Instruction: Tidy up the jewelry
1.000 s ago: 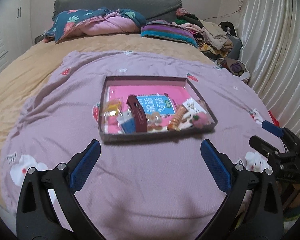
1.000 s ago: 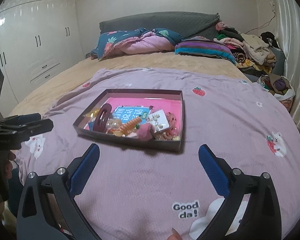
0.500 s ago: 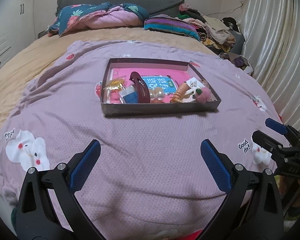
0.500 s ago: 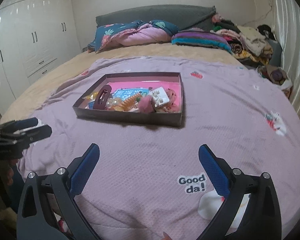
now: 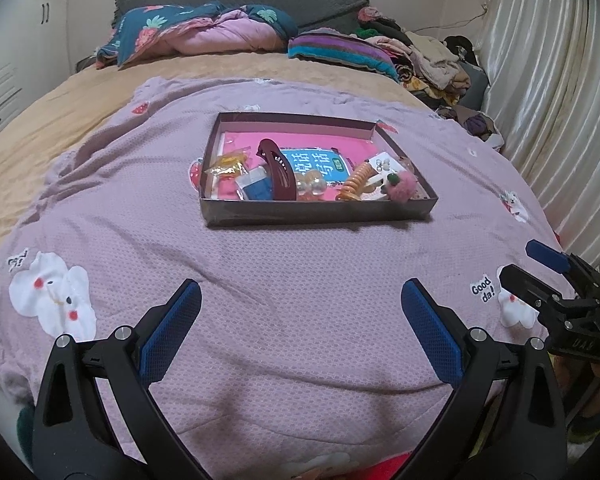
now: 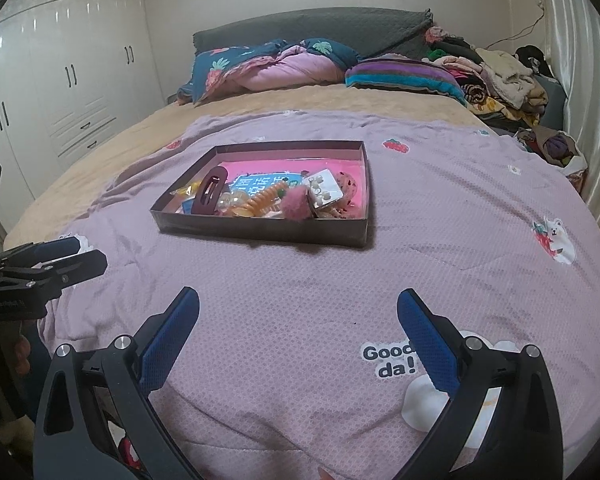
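Far left in the right wrist view stands a white wardrobe [image 6: 60, 80], and below it the left gripper [image 6: 66, 258] reaches in from the edge over the blanket; in its own view the left gripper [image 5: 300, 308] has its blue-padded fingers [image 5: 168, 332] spread wide apart with nothing between them, hovering over the lilac blanket [image 5: 300, 280] near the foot of the bed. A white cartoon patch [image 5: 52, 296] is printed on the blanket to its left. Further right, in the middle of the blanket and well apart from both grippers, sits the shallow dark box [image 5: 316, 212] with a pink floor, holding the jewelry and hair things piled along its near side: a yellow packet [image 5: 228, 164] at the left, a small blue item [image 5: 256, 186], a dark red hair clip [image 5: 278, 172] lying lengthwise, clear beads [image 5: 312, 186], an orange spiral hair tie [image 5: 356, 180], a white earring card [image 5: 384, 166] and a pink pompom [image 5: 402, 188] at the right end. Behind the box lie a rumpled quilt [image 5: 204, 32] and a striped blanket [image 5: 340, 50], with heaped clothes [image 5: 432, 60] to their right. At the right edge hangs a pale curtain [image 5: 548, 80], and below it the right gripper [image 5: 536, 268] enters; in its own view the right gripper [image 6: 298, 308] is likewise spread wide and empty, above the "Good da!" print [image 6: 392, 360].
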Available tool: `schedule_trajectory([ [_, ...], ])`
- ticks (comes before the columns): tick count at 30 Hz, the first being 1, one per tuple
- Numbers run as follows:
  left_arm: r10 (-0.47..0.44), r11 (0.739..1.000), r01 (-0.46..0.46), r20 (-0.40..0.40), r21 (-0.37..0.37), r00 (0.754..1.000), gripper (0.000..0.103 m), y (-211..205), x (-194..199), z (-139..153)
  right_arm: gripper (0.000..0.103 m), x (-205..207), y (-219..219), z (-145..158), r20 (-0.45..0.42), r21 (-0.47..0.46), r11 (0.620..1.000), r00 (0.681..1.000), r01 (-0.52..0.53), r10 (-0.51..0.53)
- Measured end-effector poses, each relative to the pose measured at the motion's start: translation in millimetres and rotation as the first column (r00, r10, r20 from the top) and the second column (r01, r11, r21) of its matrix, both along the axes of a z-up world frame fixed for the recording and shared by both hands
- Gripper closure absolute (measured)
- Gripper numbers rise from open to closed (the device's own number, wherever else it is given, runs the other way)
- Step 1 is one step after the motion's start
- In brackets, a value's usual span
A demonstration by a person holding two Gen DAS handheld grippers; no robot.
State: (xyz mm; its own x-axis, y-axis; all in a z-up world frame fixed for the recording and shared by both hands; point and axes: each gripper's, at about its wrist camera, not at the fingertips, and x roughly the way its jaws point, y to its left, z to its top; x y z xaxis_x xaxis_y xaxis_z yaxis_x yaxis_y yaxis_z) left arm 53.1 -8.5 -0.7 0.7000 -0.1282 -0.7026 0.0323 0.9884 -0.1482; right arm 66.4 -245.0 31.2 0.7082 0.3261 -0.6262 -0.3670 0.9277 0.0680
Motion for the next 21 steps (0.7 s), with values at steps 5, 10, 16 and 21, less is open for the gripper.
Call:
schedule_trajectory([
  [5, -0.001, 1.000, 0.000, -0.005, -0.009, 1.000, 0.009, 0.9, 0.2, 0.9, 0.004, -1.3, 0.1, -0.1, -0.002, 0.000, 1.000, 1.000, -0.001, 0.001],
  [10, -0.005, 1.000, 0.005, -0.007, -0.013, 1.000, 0.009, 1.4, 0.7, 0.9, 0.004, -0.6, 0.6, 0.0, -0.002, 0.000, 1.000, 1.000, 0.000, 0.000],
  [16, -0.008, 1.000, 0.007, -0.007, -0.024, 1.000, 0.009, 2.6, 0.1, 1.0, 0.004, -1.4, 0.5, -1.4, -0.006, -0.002, 1.000, 1.000, 0.001, -0.001],
  [21, -0.011, 0.999, 0.011, -0.001, -0.031, 1.000, 0.009, 2.9, -0.1, 1.3, 0.004, -0.5, 0.4, -1.2, -0.006, -0.001, 1.000, 1.000, 0.001, -0.001],
])
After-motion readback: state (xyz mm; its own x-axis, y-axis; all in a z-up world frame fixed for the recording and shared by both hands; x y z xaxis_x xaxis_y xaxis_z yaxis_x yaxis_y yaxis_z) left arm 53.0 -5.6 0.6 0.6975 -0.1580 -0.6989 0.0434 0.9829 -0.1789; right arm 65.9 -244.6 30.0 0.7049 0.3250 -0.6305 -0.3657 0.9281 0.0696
